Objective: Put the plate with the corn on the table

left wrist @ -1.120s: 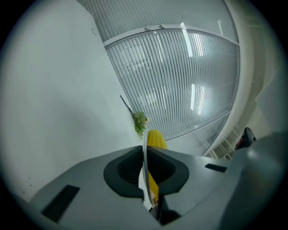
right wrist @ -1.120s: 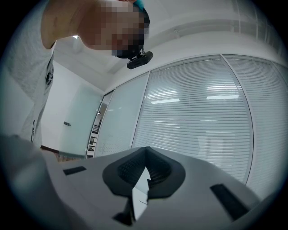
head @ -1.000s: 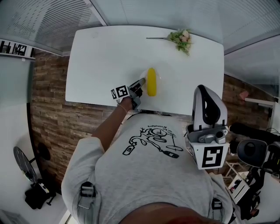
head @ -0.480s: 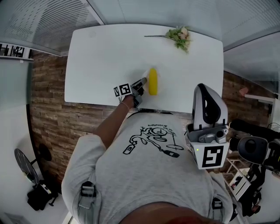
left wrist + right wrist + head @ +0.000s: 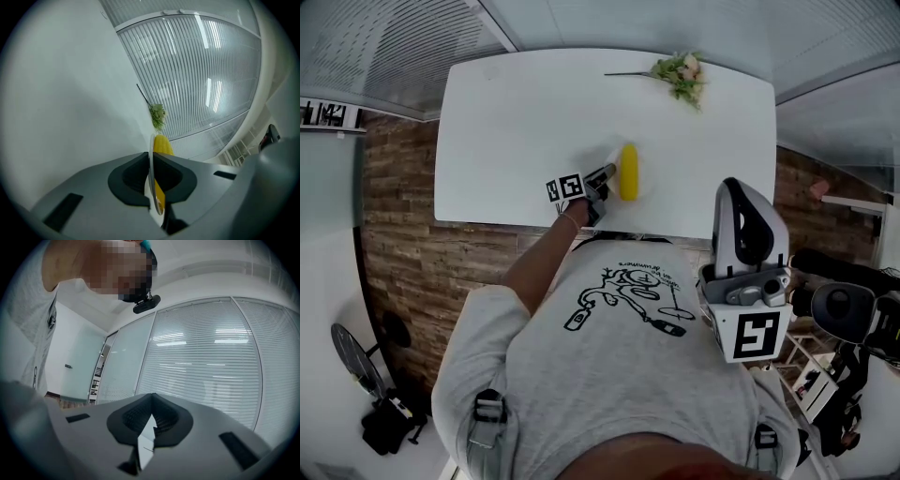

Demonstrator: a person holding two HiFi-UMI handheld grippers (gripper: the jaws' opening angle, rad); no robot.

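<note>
My left gripper [image 5: 152, 190] clamps the rim of the plate [image 5: 151, 154] bearing the corn [image 5: 627, 172] at the table [image 5: 516, 122] near edge; my right gripper [image 5: 151, 422] is closed, empty.

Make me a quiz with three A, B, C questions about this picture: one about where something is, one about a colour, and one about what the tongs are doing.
1. Where does the flower sprig lie?
A. near the far edge of the table
B. on the floor
C. in a vase

2. What colour is the corn?
A. red
B. yellow
C. blue

3. What are the left tongs doing?
A. hanging wide open and empty
B. pinching the rim of the plate
C. holding a cup

Answers:
1 A, the head view shows it on the tabletop, far from the person.
2 B, it is bright yellow in both views.
3 B, the rim stands edge-on between the shut jaws.
</note>
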